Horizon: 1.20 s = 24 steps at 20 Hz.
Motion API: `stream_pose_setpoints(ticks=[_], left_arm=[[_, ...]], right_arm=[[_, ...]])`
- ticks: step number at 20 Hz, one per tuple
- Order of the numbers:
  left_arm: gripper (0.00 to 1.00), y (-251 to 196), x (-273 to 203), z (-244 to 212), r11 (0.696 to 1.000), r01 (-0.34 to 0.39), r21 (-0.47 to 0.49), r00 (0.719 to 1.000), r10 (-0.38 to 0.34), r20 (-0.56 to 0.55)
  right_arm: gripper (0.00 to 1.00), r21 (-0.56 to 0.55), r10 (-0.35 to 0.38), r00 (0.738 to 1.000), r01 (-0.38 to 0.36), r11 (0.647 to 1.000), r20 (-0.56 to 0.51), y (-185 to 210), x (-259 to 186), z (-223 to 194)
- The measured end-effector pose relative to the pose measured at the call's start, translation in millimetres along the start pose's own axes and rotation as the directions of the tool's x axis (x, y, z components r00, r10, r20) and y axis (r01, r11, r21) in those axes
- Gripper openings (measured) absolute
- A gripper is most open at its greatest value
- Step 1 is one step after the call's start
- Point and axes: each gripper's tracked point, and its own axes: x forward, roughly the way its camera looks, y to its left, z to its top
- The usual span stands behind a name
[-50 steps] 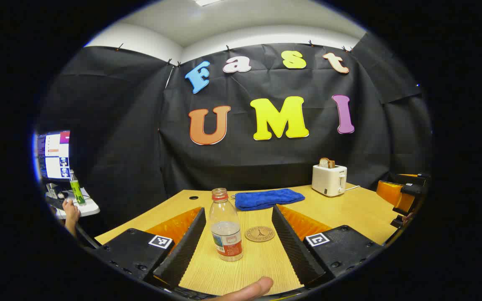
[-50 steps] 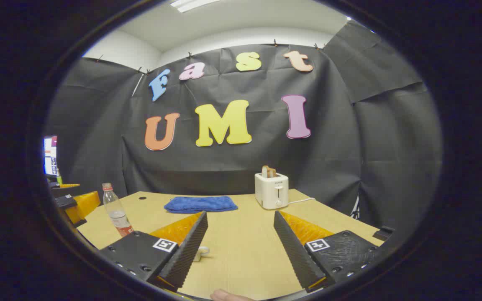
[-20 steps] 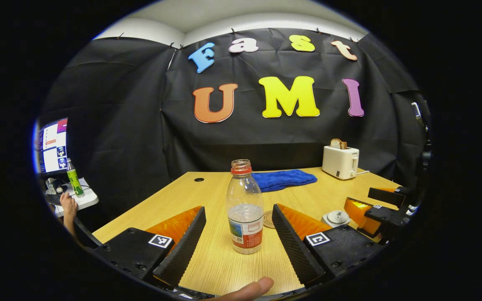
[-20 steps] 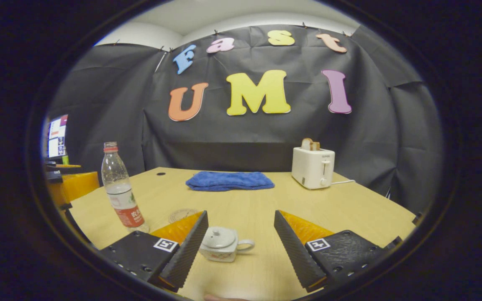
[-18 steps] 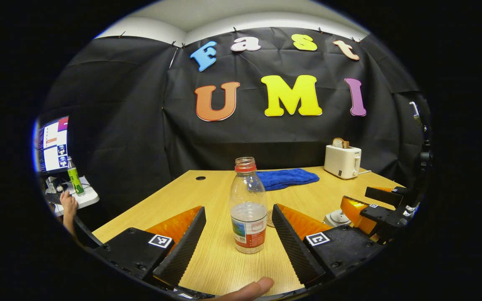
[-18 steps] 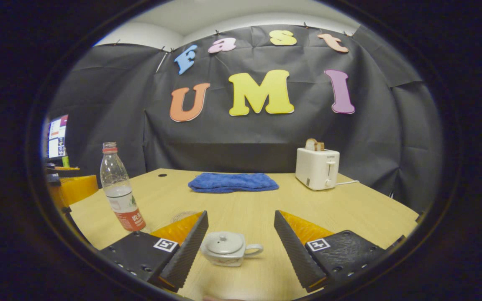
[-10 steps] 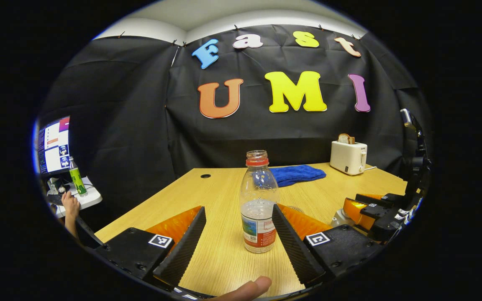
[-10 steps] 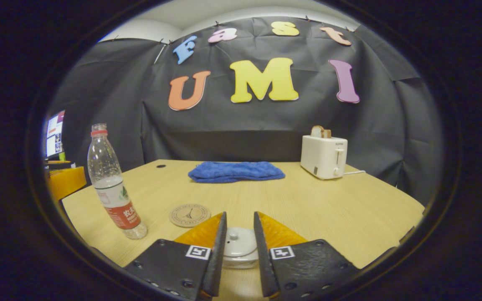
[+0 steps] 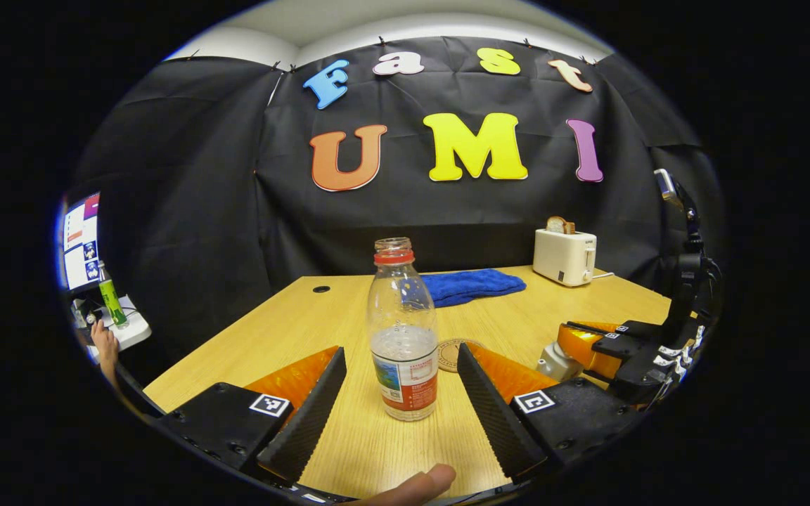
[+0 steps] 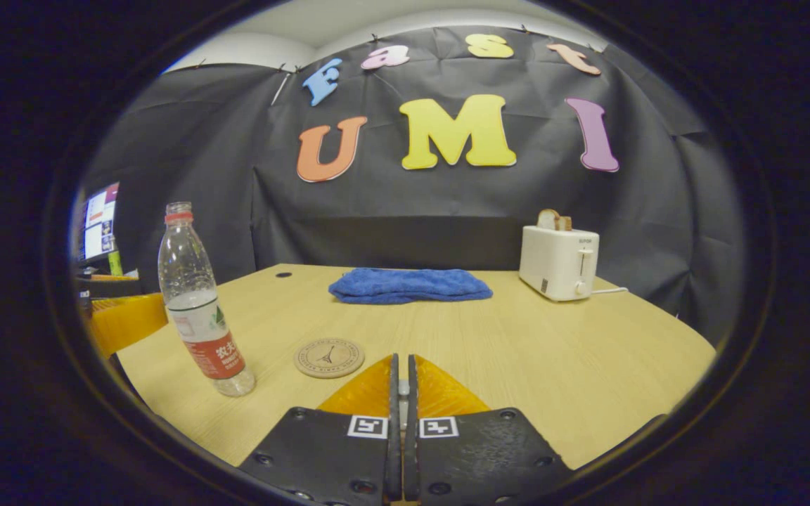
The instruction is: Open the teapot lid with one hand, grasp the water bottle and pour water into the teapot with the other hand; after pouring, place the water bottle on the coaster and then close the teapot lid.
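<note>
Teapot [image 9: 558, 361] mostly hidden behind right gripper [image 9: 591, 344]; lid knob barely visible.

Clear plastic water bottle [image 9: 403, 330] with red neck ring and red-and-white label; round tan coaster [image 10: 328, 357] with dark line emblem; folded blue towel [image 10: 410, 284]; cream-white toaster [image 10: 558, 263]; pale wood-grain table [image 10: 553, 351]
</note>
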Motion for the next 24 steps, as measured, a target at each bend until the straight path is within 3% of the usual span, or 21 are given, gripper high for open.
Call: stream_pose_setpoints(ticks=[5,9,21,24], left_arm=[[1.0,3.7,2.7,-3.5,1.0,0.002,-0.021,1.0,-0.002,-0.006],[1.0,11.3,10.7,-11.4,0.999,0.003,-0.039,1.0,-0.003,-0.002],[1.0,4.1,50.2,-34.7,0.997,0.064,-0.045,0.994,-0.06,0.092],[1.0,10.5,66.2,-26.6,0.996,0.045,-0.079,0.995,-0.037,0.097]], right_arm=[[0.02,0.016,0.038,0.995,-0.04,0.999,0.09,4.5,-23.8,25.9],[0.0,0.014,0.015,0.994,-0.016,1.0,0.108,-11.9,-45.4,35.5],[0.0,0.038,-0.067,0.992,0.063,0.997,0.109,-91.9,-84.2,20.8],[0.0,0.063,-0.053,0.995,0.047,0.997,0.087,-98.3,-87.4,12.9]])
